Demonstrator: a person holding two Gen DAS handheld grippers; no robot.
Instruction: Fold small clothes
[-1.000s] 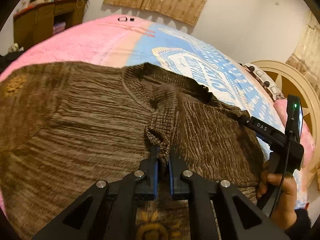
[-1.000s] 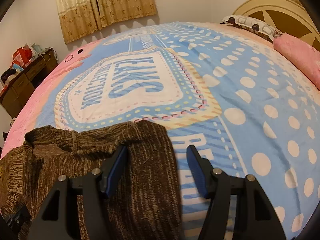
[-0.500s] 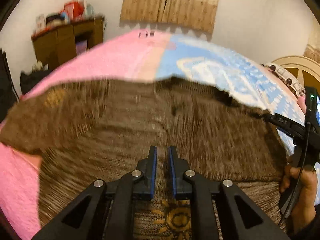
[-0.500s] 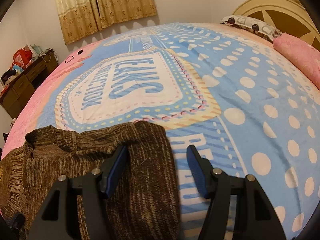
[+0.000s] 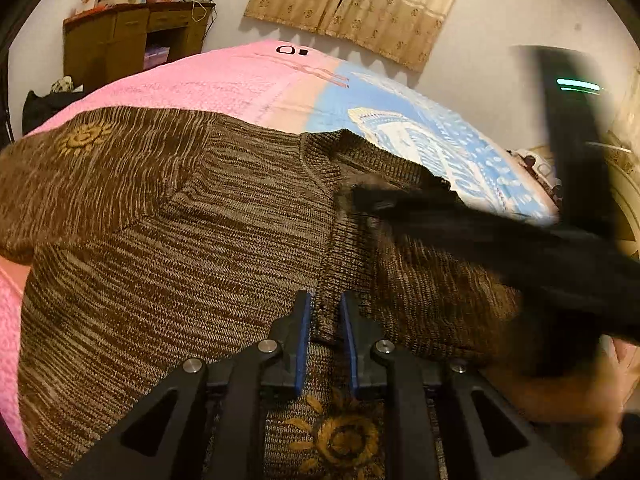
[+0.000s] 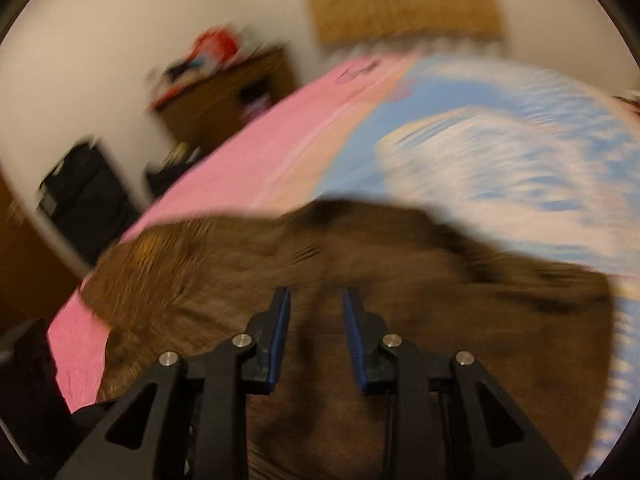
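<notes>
Left claw [image 5: 325,320] at lower centre, narrow gap, straddling a ribbed strip of the brown sweater [image 5: 168,248], grip unclear. Right claw [image 6: 315,316] parted, empty, view blurred.

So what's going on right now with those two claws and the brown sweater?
Left claw nearly shut over the sweater, grip unclear. Right claw open above it, view blurred. Sweater spread on the bed. Nothing in the way.

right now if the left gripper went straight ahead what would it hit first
The left gripper would meet the sweater first: the ribbed sleeve strip runs between its fingers and on ahead. The right gripper crosses blurred further along; depth unclear.
</notes>
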